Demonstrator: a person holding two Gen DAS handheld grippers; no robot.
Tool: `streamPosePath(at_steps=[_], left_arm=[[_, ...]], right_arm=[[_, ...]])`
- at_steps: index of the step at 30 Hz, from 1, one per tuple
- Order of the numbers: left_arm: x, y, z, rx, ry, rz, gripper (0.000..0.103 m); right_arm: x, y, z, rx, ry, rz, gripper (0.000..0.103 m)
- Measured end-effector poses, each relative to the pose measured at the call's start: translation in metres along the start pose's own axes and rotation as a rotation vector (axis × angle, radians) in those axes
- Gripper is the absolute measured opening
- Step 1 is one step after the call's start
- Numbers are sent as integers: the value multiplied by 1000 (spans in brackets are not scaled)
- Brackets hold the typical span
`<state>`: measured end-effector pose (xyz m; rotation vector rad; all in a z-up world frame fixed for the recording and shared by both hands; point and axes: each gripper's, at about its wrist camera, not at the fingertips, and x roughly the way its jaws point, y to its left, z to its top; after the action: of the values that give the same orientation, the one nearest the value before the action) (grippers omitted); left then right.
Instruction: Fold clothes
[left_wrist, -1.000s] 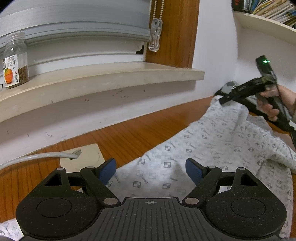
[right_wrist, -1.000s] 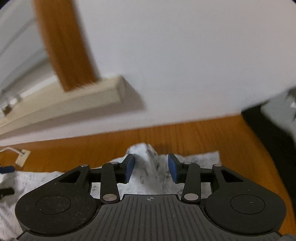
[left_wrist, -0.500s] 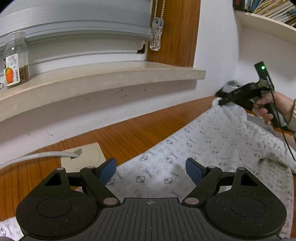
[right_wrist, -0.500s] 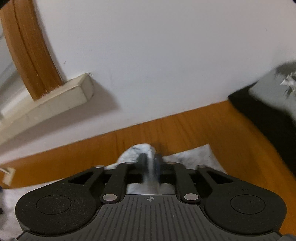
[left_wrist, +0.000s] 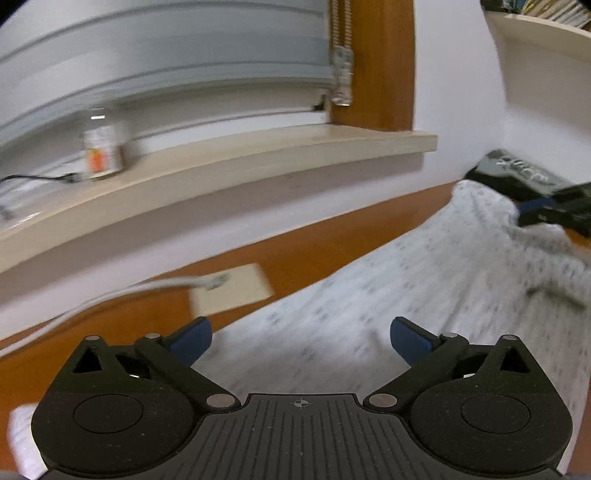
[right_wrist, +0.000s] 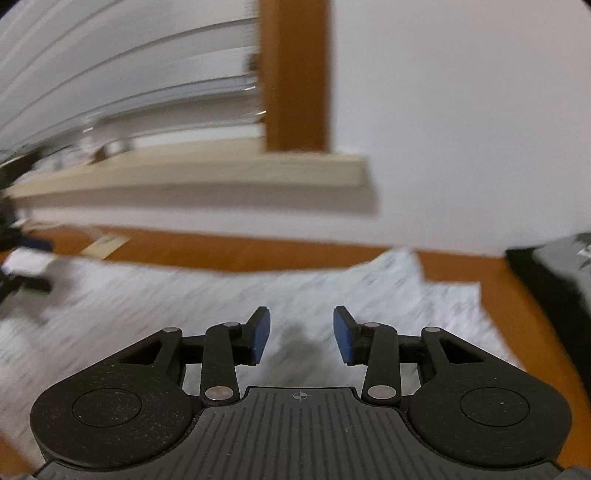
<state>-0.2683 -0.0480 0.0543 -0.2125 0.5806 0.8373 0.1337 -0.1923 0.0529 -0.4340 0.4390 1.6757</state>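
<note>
A white garment with a small grey check print (left_wrist: 388, 295) lies spread on the orange wooden table (left_wrist: 295, 254). It also shows in the right wrist view (right_wrist: 221, 302), lying flat. My left gripper (left_wrist: 300, 338) is open and empty above the garment's near left part. My right gripper (right_wrist: 301, 338) is open and empty above the garment's far right part; it shows in the left wrist view (left_wrist: 546, 214) at the garment's far corner. Both views are blurred by motion.
A beige window sill (left_wrist: 221, 166) with a small jar (left_wrist: 101, 147) runs along the wall behind the table. A beige socket plate (left_wrist: 232, 291) with a white cable (left_wrist: 110, 299) lies left of the garment. A black and grey item (right_wrist: 554, 266) lies at the right.
My right gripper, shut on the garment's corner half a second ago, has opened and let it go; the cloth now lies flat. My left gripper has shifted, staying open.
</note>
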Motion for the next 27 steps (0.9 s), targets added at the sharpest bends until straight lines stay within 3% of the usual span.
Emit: streamPosePath(at_steps=[6, 10, 20, 27], left_arm=[[-29, 53, -31, -89, 16, 130, 103], [-27, 69, -39, -155, 33, 113, 103], [-19, 65, -41, -132, 64, 105, 103], [-16, 62, -42, -116, 82, 113, 103]], right_arm=[[-32, 14, -26, 6, 33, -34, 43], [-57, 14, -44, 16, 37, -64, 43], [-114, 0, -94, 37, 86, -146, 50], [-131, 1, -124, 66, 122, -107, 49]])
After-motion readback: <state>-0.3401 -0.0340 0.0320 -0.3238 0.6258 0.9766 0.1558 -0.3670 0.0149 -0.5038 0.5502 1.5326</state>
